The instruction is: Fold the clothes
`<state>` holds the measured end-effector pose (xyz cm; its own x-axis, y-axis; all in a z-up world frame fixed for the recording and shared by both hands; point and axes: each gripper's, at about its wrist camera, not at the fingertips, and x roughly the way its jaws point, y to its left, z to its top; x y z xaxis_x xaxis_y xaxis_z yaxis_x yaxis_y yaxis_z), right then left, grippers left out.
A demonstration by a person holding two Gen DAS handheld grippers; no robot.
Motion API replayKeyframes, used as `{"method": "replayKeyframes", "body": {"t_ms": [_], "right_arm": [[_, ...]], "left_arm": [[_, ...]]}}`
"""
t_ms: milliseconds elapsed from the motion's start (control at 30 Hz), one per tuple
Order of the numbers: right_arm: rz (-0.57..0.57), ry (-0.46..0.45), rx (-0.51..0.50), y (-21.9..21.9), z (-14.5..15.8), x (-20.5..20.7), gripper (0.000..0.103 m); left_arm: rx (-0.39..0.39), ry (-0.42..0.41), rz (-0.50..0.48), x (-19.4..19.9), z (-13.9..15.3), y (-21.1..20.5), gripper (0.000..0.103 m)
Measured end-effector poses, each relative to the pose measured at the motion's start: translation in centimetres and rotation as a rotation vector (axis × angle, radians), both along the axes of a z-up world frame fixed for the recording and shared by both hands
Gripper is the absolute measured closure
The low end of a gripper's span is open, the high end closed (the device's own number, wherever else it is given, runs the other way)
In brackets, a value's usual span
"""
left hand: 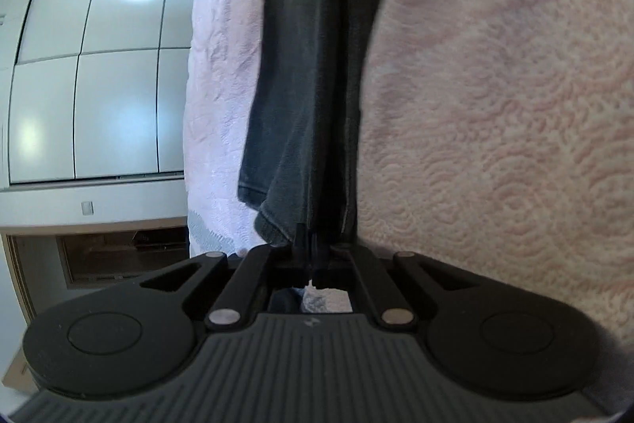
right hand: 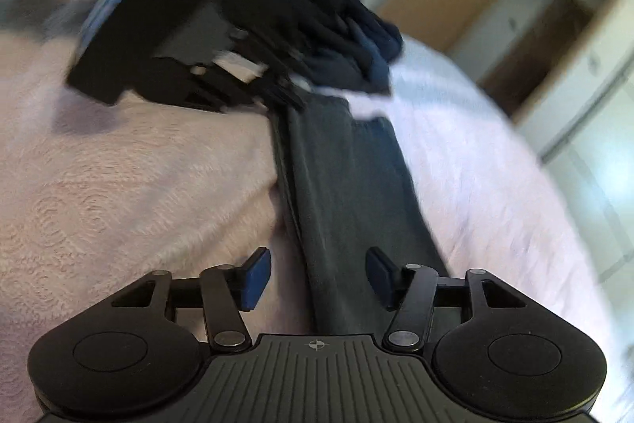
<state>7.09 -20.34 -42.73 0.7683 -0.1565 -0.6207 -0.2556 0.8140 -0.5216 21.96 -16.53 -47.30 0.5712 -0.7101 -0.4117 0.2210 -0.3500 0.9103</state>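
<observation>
The left gripper [left hand: 307,244] pinches the dark grey cotton garment [left hand: 305,86]; the right gripper [right hand: 317,276] gapes, so 1 tug could spoil the fold.

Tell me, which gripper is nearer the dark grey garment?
Left. The left gripper is shut on the dark grey garment; the right gripper hovers open around its other end.

The left gripper [left hand: 307,244] is built from matte black plastic, with a grey ribbed plate at its base, two round black discs at either side, and silver rivets at the linkage joints. The right gripper [right hand: 317,278] has the same black body, ribbed plate and rivets; a small crosshair mark is printed on the plate, and dark blue pads [right hand: 255,276] line its fingers.
</observation>
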Motion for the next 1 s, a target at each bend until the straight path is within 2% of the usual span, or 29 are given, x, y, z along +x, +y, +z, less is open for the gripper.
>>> {"method": "replayKeyframes", "body": {"t_ms": [67,133,233,467,500,533,633,733,767,833,933,1000], "right_arm": [[0.025,-0.003,-0.035,1.0,-0.3,1.0,0.047],[0.040,-0.002,-0.053,1.6,-0.8,2.3,0.048],[0.041,-0.002,-0.076,2.1,-1.4,4.6,0.048],[0.086,-0.007,-0.206,4.0,-3.0,8.8,0.048],[0.087,-0.003,-0.214,4.1,-3.1,9.2,0.059],[0.087,0.001,-0.223,4.1,-3.3,9.5,0.083],[0.077,-0.011,-0.212,3.9,-3.0,9.6,0.099],[0.039,-0.106,-0.115,3.0,0.0,7.6,0.100],[0.011,-0.149,-0.047,2.2,1.6,6.8,0.100],[-0.091,-0.258,0.170,-1.0,5.5,4.2,0.100],[-0.308,-0.518,0.536,-7.8,10.3,-3.0,0.100],[-0.482,-0.723,0.739,-12.2,10.9,-10.4,0.100]], "left_arm": [[-0.002,0.013,0.010,-0.1,0.4,0.1,0.095],[-0.019,0.029,0.042,0.0,1.0,0.5,0.093],[-0.060,0.055,0.113,0.1,2.3,1.5,0.077],[-0.213,0.140,0.201,-0.3,4.6,4.9,0.072],[-0.219,0.149,0.199,-0.6,4.7,5.2,0.072],[-0.225,0.155,0.198,-0.9,4.8,5.5,0.069],[-0.239,0.147,0.190,-1.2,4.9,5.8,0.067],[-0.260,0.164,0.196,-1.9,5.4,5.7,0.067],[-0.268,0.171,0.195,-2.3,5.7,5.7,0.067],[-0.281,0.189,0.183,-3.4,6.5,5.6,0.066],[-0.290,0.206,0.135,-6.1,7.7,5.0,0.065],[-0.283,0.221,0.094,-8.1,8.3,4.3,0.064]]}}
